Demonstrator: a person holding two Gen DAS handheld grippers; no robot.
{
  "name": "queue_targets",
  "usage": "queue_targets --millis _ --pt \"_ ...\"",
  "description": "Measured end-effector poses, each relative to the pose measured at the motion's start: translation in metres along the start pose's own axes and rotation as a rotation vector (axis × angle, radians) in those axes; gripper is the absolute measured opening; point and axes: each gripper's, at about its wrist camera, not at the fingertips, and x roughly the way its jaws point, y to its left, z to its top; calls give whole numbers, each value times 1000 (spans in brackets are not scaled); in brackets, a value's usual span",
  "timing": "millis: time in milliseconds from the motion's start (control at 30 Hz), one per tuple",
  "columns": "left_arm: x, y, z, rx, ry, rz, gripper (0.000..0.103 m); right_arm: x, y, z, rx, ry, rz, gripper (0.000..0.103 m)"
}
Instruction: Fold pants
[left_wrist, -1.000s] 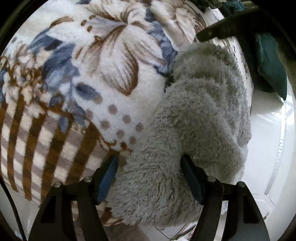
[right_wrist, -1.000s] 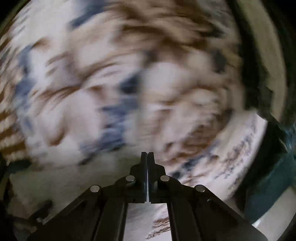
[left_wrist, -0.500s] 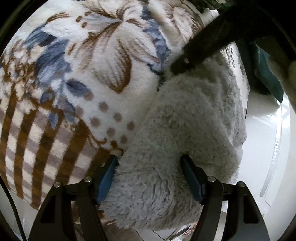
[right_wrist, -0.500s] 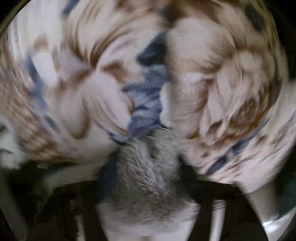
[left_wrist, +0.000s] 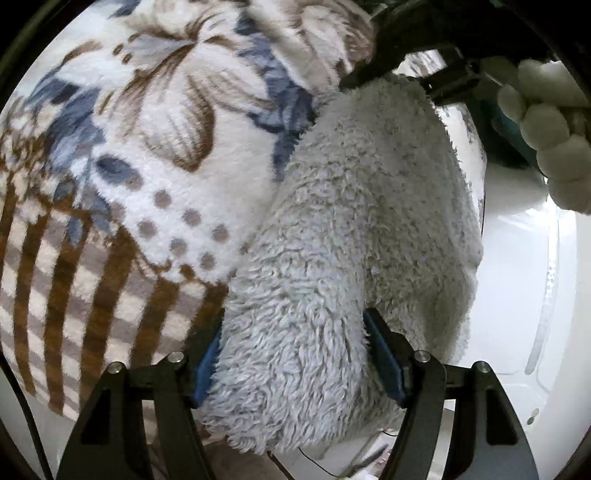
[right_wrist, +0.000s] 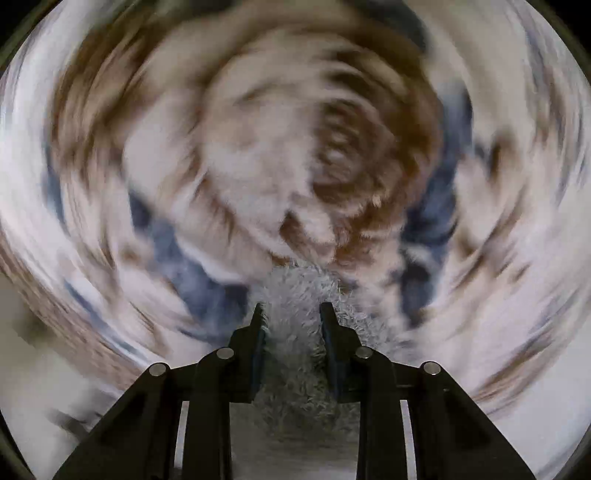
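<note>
The fluffy pale grey pants (left_wrist: 351, 221) lie bunched on a flowered fleece blanket (left_wrist: 166, 147). My left gripper (left_wrist: 295, 343) is shut on the near end of the thick bundle, its blue pads pressed into the pile on both sides. The right gripper (left_wrist: 388, 86) shows at the top of the left wrist view, clasping the pants' far end. In the right wrist view the right gripper (right_wrist: 291, 314) has a tuft of the pants (right_wrist: 299, 332) between its jaws, which are closing on it. The blanket (right_wrist: 258, 147) behind it is smeared by motion.
A fluffy white sleeve (left_wrist: 546, 122) of the person reaches in at the upper right. A glossy white surface (left_wrist: 517, 295) lies to the right of the blanket, with something teal (left_wrist: 509, 140) behind it. Thin cables (left_wrist: 332, 469) run below the blanket's edge.
The right gripper, shut and empty over the blanket a second ago, swung in, rolled, opened and took the pants' far end. The left gripper kept its grip and shifted slightly.
</note>
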Motion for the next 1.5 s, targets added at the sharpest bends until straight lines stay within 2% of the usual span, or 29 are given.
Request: queue_targets --millis 33,67,100,133,167,200,233,300,400,533,567,600,633,700,800,833,900,967,1100,1133,1233,1267,1300,1367,1400,1500 --pt "-3 3 2 -17 10 2 69 -2 -5 3 24 17 83 35" --pt "-6 6 4 -29 16 4 68 -11 -7 5 28 14 151 39" --pt "-11 9 7 -44 20 7 68 -29 -9 4 10 -43 189 48" --pt "-15 10 9 -53 14 14 68 -42 -10 3 -16 -93 181 55" --pt "-20 8 13 -58 -3 23 68 -62 -11 -2 -59 -184 150 73" --pt "-28 6 16 -59 -28 35 69 -74 -15 -8 -83 -246 138 85" --pt "-36 -1 20 -54 -61 49 72 -86 -20 -15 -111 -307 136 85" --pt "-47 -8 26 -41 -95 62 90 -97 -26 -28 -140 -321 116 85" --pt "-61 -23 38 7 -168 87 91 -91 -48 -52 -156 -285 90 85" --pt "-58 -42 58 73 -141 91 91 -42 -81 -84 -110 -167 58 83" --pt "-52 -45 58 83 -128 93 91 -30 -84 -88 -111 -150 55 69" --pt "-48 -48 59 94 -118 101 91 -19 -87 -92 -112 -171 -17 61" --pt "-41 -54 56 110 -107 123 91 -12 -92 -94 -92 -189 -60 61" --pt "-35 -57 53 130 -85 147 91 -11 -105 -93 -6 -220 -39 61" --pt "-28 -63 42 151 -46 169 91 -33 -125 -105 82 -309 51 62" --pt "-29 -67 39 157 -36 171 91 -46 -137 -118 113 -338 115 64" --pt "-30 -73 31 176 -26 177 91 -62 -163 -145 190 -382 209 79" --pt "-28 -87 23 220 -15 190 91 -68 -197 -189 297 -415 277 79" --pt "-18 -114 12 295 14 196 91 -30 -248 -272 535 -390 353 79" --pt "-11 -123 11 318 27 203 91 -6 -257 -298 614 -380 405 79" --pt "3 -142 11 366 56 205 91 60 -260 -332 746 -301 538 79" --pt "7 -148 12 382 61 213 91 84 -255 -340 773 -274 594 77" --pt "11 -154 12 401 66 225 91 100 -251 -343 781 -270 625 61" --pt "14 -158 12 423 73 245 91 125 -247 -356 834 -315 675 40" --pt "16 -159 12 426 78 252 91 134 -249 -362 871 -348 750 34" --pt "19 -154 14 421 92 273 91 151 -266 -393 991 -492 1033 26"
